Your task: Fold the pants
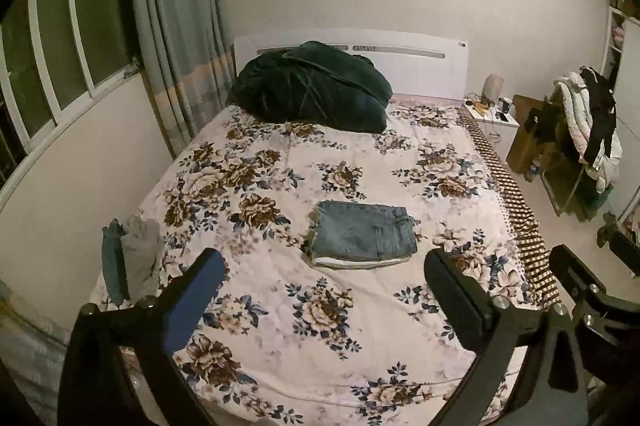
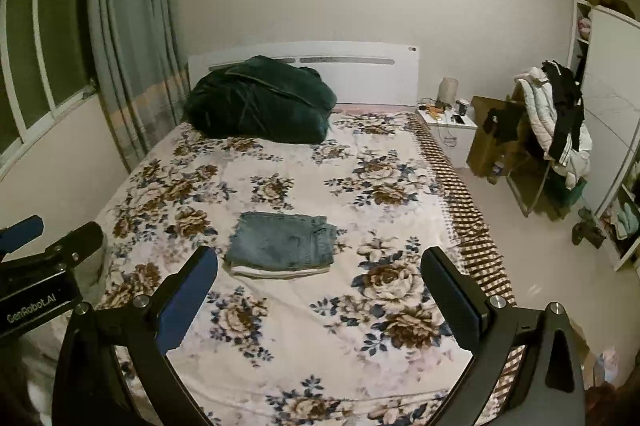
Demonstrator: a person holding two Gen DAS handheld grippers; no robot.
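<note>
A pair of blue denim pants (image 1: 364, 234) lies folded into a compact rectangle on the floral bedspread (image 1: 280, 306), with a pale layer showing under its near edge. It also shows in the right wrist view (image 2: 282, 244). My left gripper (image 1: 324, 266) is open and empty, held above the near part of the bed, short of the pants. My right gripper (image 2: 318, 266) is open and empty too, beside the left one. The left gripper's body (image 2: 36, 266) shows at the left edge of the right wrist view.
A dark green quilt (image 1: 310, 87) is piled at the white headboard (image 1: 420, 61). Folded grey and teal clothes (image 1: 132, 258) sit at the bed's left edge. A nightstand (image 1: 496, 117), a cardboard box and a chair draped with jackets (image 1: 588, 129) stand to the right.
</note>
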